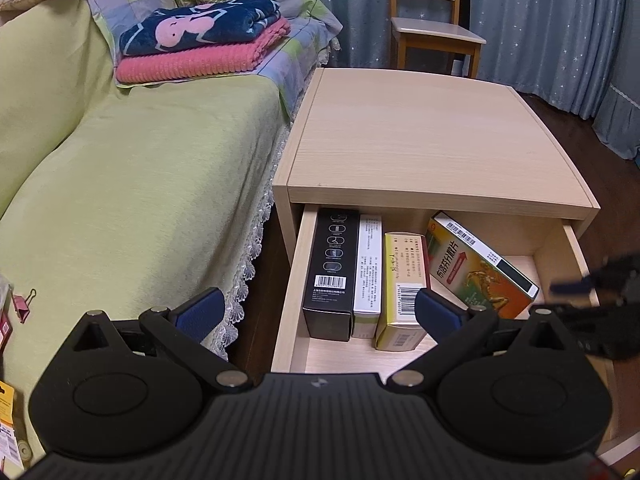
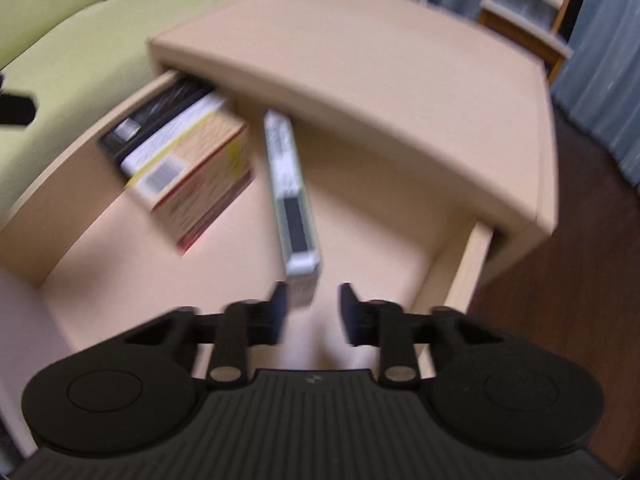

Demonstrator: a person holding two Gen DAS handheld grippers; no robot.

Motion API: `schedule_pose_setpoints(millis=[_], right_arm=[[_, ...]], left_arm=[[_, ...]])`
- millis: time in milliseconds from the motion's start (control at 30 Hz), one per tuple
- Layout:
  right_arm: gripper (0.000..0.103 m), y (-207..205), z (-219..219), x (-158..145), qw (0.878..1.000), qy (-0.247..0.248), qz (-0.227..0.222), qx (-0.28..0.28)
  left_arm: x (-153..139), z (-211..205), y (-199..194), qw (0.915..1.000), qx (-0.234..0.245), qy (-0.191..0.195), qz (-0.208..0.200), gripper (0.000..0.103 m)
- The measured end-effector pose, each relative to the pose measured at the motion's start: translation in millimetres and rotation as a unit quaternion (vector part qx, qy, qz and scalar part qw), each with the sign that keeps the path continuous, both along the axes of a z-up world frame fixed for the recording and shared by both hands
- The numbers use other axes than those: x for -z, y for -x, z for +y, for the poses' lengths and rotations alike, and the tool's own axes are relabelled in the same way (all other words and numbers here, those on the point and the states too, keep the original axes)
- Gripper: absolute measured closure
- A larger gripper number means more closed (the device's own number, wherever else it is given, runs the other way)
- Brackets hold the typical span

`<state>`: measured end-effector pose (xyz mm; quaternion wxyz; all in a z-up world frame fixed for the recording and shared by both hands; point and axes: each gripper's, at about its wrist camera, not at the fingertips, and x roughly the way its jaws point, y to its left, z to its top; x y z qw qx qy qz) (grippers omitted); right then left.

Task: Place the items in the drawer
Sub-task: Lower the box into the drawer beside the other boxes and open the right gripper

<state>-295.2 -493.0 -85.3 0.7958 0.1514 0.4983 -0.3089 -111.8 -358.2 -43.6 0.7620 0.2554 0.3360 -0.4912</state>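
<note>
In the open drawer (image 1: 556, 248) of the pale wood bedside cabinet (image 1: 420, 132), four cardboard boxes are stored. Three are stood on edge side by side against the left wall: a matte black box (image 1: 330, 272), a white box (image 1: 368, 268) and a yellow box (image 1: 402, 292), with their long axes run front to back. The fourth, an orange-and-green medicine box (image 1: 480, 268), is tilted to the right of them, its top leaned rightwards over the bare drawer floor, apart from the yellow box at its upper edge.

The right gripper (image 2: 313, 312) is the nearer one: in its blurred wrist view the medicine box (image 2: 294, 200) is seen edge-on, straight ahead, its near end just in front of the parted fingers. The jaws are released and nothing is held; whether the left finger touches the box cannot be told through the blur. The left gripper (image 1: 320, 308) is held back above the drawer front, spread wide and empty, with blue pads (image 1: 202, 308) on its fingers.

The box is judged light, stiff and smooth-faced, so it may slide or topple flat. Any further correction would be made along its long axis, from the right side.
</note>
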Motion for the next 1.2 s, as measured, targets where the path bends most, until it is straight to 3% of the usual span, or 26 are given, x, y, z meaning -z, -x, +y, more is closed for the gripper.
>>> schedule_pose_setpoints(millis=[133,333,967,1200], right_arm=[[0.088,-7,0,19,0.999,-0.032,-0.003,0.019],[0.096,-22,-20,38,0.999,-0.015,0.017,0.047],[0.096,-47,-53,44,0.996,0.044,-0.004,0.078],[0.1,-44,-39,44,0.995,0.053,0.023,0.081]], left_arm=[[-1,3,1,1.0,0.0,0.002,-0.002,0.002],[-3,5,-4,0.9999,-0.013,0.0,-0.004,0.002],[0,11,-10,0.9996,-0.028,-0.008,-0.006,0.002],[0,12,-7,0.9997,-0.024,-0.007,-0.005,0.002]])
